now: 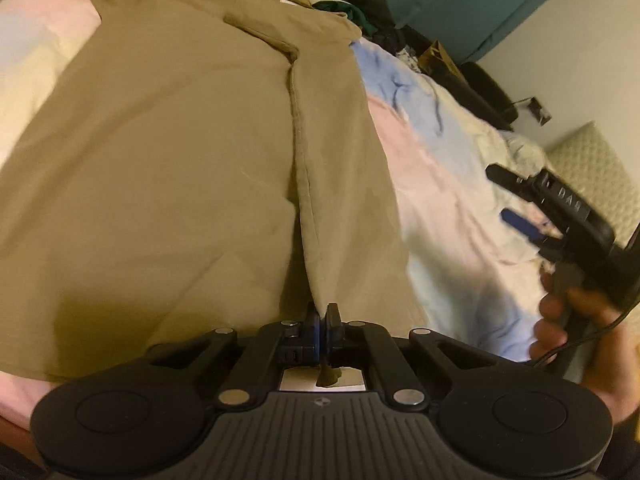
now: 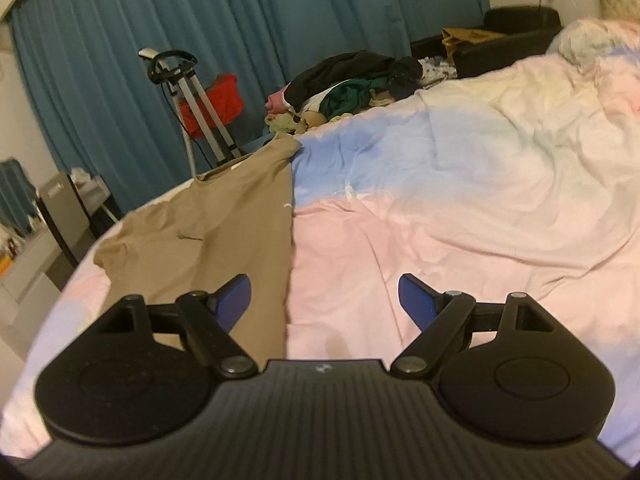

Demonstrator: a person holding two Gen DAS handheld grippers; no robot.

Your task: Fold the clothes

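Observation:
A tan shirt (image 1: 168, 184) lies spread on the bed, with its right side folded over along a long seam. My left gripper (image 1: 323, 314) is shut on the near hem of that fold. The shirt also shows in the right wrist view (image 2: 224, 232), at the left. My right gripper (image 2: 324, 300) is open and empty, above the pastel duvet (image 2: 440, 220) just right of the shirt's edge. It also shows in the left wrist view (image 1: 516, 196), held in a hand at the far right.
A pile of dark and green clothes (image 2: 352, 80) sits at the far edge of the bed. Teal curtains (image 2: 200, 40), a garment steamer stand (image 2: 188, 92) and a black couch (image 2: 500, 36) stand beyond. A low cabinet (image 2: 56, 216) is at the left.

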